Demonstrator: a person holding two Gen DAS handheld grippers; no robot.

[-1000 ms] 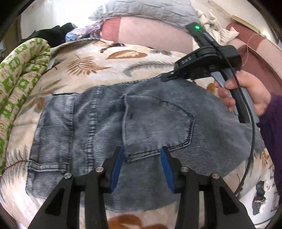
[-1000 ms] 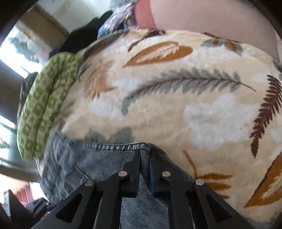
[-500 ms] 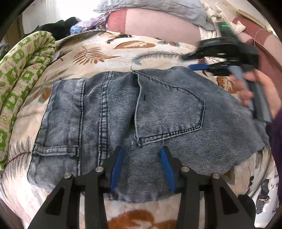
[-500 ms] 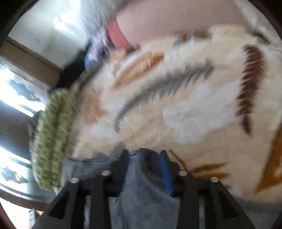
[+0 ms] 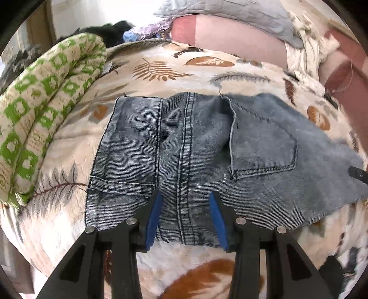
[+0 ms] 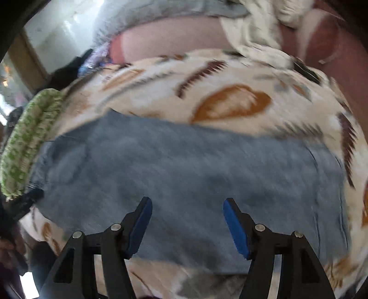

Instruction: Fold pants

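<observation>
Grey-blue denim pants [image 5: 195, 147] lie folded into a flat bundle on the leaf-print blanket [image 5: 161, 66]. A back pocket [image 5: 262, 145] faces up on the right half. My left gripper [image 5: 184, 204] is open and empty, jaws hovering over the bundle's near edge. My right gripper [image 6: 187, 210] is open and empty above the right side of the pants [image 6: 184, 174]; that view is blurred. A tip of the right gripper shows at the far right edge of the left wrist view [image 5: 358, 176].
A rolled green-and-cream quilt [image 5: 41, 119] lies along the left of the blanket. Pink cushions [image 5: 230, 34], a grey pillow [image 5: 230, 11] and a cream cloth [image 5: 306, 46] are at the back. Dark clothes [image 5: 110, 30] are piled at the back left.
My right gripper let go of the denim edge, opened wide and pulled back to the right. The left gripper drew back a little; the pants now lie flat.
</observation>
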